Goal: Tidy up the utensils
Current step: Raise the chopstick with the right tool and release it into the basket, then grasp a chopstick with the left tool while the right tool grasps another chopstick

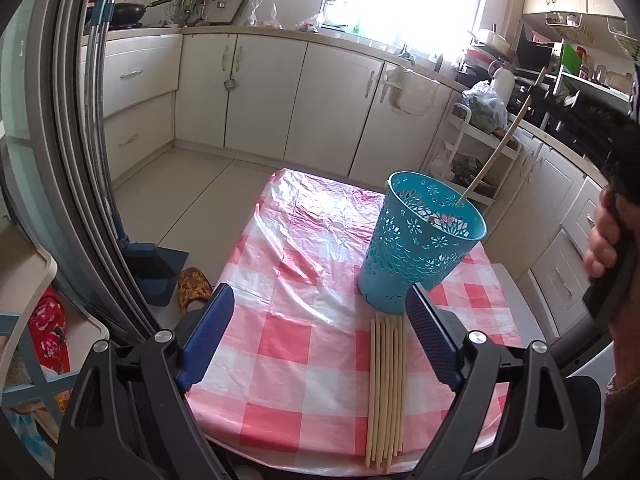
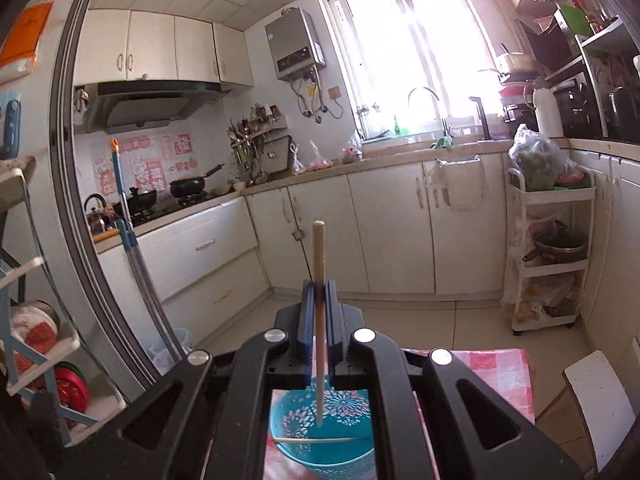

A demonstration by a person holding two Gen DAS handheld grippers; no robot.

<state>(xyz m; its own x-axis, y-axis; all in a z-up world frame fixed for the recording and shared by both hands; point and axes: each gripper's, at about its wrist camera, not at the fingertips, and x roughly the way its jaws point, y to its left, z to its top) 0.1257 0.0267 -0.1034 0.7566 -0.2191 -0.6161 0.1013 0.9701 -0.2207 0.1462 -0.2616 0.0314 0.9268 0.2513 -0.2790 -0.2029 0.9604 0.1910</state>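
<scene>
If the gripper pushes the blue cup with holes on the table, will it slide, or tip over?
The blue cup probably tips rather easily: it is tall, its base is narrower than its rim, and its cut-out plastic walls suggest little weight. The glossy checked tablecloth looks slick, so a low push might slide it instead. The chopstick leaning out to one side may add some imbalance.

From the left tongs [image 1: 320, 344] we look forward and steeply down, close over the table [image 1: 288, 280] with its checked cloth, the turquoise cup [image 1: 416, 248] just ahead and the kitchen cabinets beyond. From the right tongs [image 2: 319, 312] we look nearly level across the room toward the window [image 2: 404, 52], and straight down between the arms into the same cup [image 2: 324, 440]. Both views share that cup, the table's cloth, the cabinets and the window wall.
</scene>
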